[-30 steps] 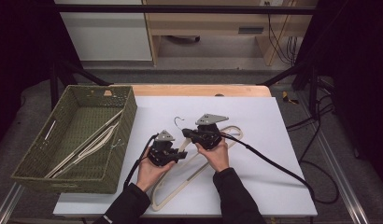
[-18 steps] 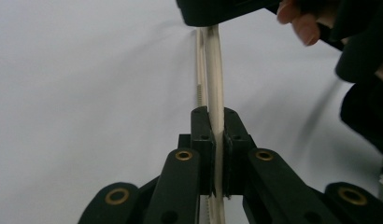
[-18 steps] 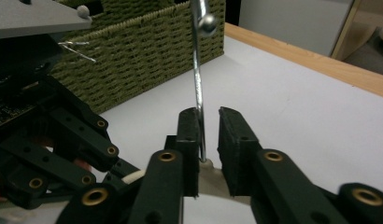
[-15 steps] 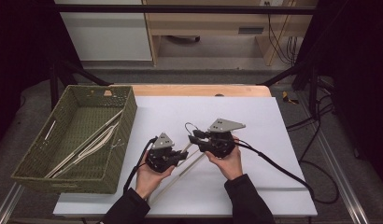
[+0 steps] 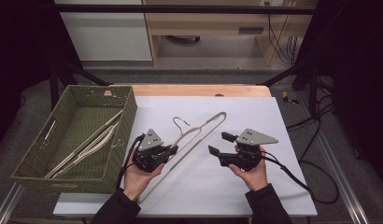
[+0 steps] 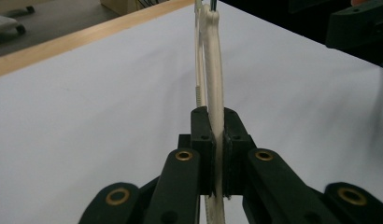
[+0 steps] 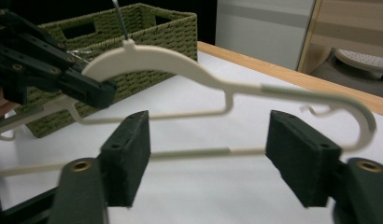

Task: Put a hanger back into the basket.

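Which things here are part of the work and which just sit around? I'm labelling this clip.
In the job:
- cream hanger, clamped in the left claw
- right claw, open beside it
- green woven basket with hangers lying inside

Lying about:
- wooden furniture behind the table
- cables on the floor

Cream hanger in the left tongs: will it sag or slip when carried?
The cream hanger looks rigid, holding shape clamped one-sided by the left tongs. Thin frame suggests light. Smooth plastic could pivot in the pads.
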